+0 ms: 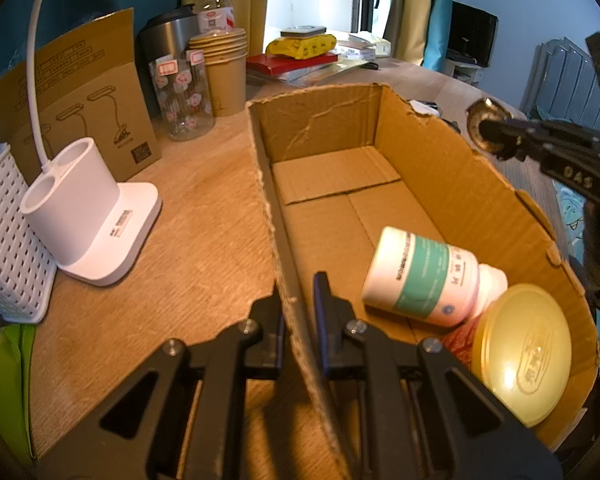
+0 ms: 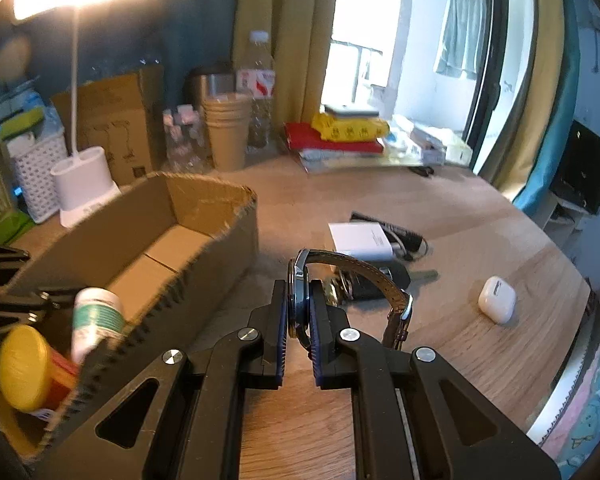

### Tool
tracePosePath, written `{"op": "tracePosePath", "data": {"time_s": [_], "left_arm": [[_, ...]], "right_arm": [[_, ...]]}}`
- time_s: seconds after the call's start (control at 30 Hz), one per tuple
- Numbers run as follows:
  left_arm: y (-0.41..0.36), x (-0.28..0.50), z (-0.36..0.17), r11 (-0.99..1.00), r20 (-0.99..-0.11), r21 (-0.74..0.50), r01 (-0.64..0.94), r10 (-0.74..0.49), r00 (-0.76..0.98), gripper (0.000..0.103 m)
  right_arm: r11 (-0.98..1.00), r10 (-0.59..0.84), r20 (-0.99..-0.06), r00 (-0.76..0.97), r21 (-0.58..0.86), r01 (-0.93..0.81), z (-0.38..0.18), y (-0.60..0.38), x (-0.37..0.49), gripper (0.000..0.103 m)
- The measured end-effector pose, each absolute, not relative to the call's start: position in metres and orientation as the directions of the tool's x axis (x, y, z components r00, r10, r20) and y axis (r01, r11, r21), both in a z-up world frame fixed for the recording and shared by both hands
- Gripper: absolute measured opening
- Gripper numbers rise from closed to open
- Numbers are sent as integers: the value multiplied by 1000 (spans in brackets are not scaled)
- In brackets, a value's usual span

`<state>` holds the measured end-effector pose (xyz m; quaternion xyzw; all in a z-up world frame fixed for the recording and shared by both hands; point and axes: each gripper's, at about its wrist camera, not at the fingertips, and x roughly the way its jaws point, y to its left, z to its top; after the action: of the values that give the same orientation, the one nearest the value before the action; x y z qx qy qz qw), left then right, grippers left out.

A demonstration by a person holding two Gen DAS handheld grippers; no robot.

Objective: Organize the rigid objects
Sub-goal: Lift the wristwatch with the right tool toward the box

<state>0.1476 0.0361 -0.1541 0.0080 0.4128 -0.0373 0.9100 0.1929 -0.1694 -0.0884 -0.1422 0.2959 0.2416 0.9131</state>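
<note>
A cardboard box (image 1: pixel 452 160) lies open on the wooden table; it also shows in the right wrist view (image 2: pixel 220 236). Inside lie a white pill bottle with a green label (image 1: pixel 424 272) and a jar with a yellow lid (image 1: pixel 524 352). My left gripper (image 1: pixel 298 312) is shut on the box's left wall. My right gripper (image 2: pixel 298 312) is shut on a wristwatch (image 2: pixel 300 292) with a brown strap, held above the table to the right of the box; it shows in the left wrist view (image 1: pixel 488 124) beyond the box's right wall.
On the table to the right lie keys with a black fob (image 2: pixel 364 284), a white charger (image 2: pixel 360 240) and a white earbud case (image 2: pixel 497 299). A white lamp base (image 1: pixel 88 216), white basket (image 1: pixel 8 240), glass jar (image 1: pixel 184 96), paper cups (image 1: pixel 224 68) and books (image 1: pixel 296 60) stand behind.
</note>
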Motion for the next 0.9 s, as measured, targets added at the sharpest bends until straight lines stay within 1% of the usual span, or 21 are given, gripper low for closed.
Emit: {"op": "tracePosePath", "data": {"time_s": [0.2, 0.53, 0.9], "left_arm": [[36, 148, -154, 997, -752, -16, 75, -61, 656, 13], [36, 148, -154, 997, -752, -16, 75, -61, 656, 13], [36, 148, -154, 997, -752, -16, 75, -61, 656, 13]], "right_arm": [[827, 390, -578, 717, -123, -548, -70, -159, 178, 11], [804, 432, -550, 715, -124, -582, -56, -144, 164, 11], [771, 471, -554, 687, -120, -625, -55, -122, 157, 11]]}}
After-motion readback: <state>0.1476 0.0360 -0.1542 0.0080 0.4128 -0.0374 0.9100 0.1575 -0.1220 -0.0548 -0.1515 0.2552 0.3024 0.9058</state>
